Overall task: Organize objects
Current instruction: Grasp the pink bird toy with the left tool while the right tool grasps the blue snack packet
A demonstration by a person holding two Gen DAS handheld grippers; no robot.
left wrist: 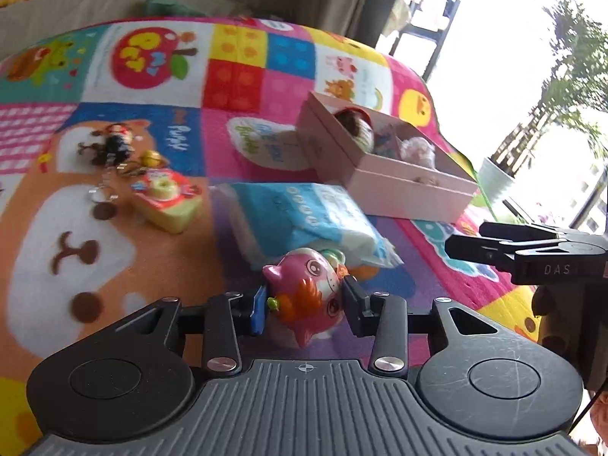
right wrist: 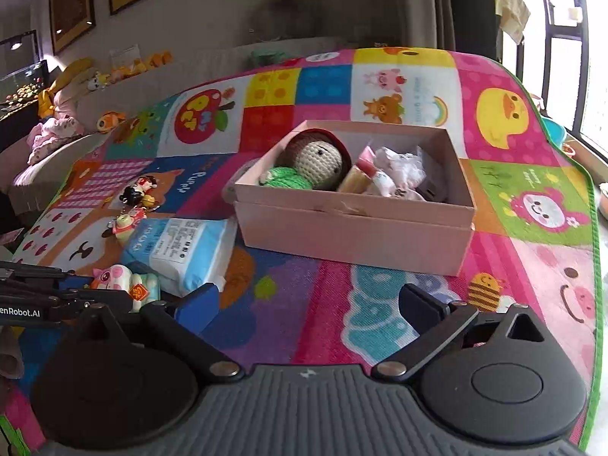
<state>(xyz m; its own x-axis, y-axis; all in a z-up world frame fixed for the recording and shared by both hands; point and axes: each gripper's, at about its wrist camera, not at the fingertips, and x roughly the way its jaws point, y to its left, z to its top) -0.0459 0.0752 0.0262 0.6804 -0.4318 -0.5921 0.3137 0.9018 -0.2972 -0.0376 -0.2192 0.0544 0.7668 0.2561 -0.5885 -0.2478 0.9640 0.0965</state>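
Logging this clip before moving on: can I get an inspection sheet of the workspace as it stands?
Surface: colourful patchwork play mat.
Job's things: pink box, open, holding a crochet doll and wrapped bits; pink cat toy; blue tissue pack; keychain cluster; yellow-red toy.
Clutter: plush toys beyond the mat.
Grippers: left gripper shut on the pink cat toy; right gripper open, holding nothing.
Cables: thin dark cord.
Surroundings: framed pictures, bright window.

pink pig toy (left wrist: 311, 296) — tilted, in left claw (left wrist: 304, 304) | pink box (right wrist: 353, 228) — open, part-filled
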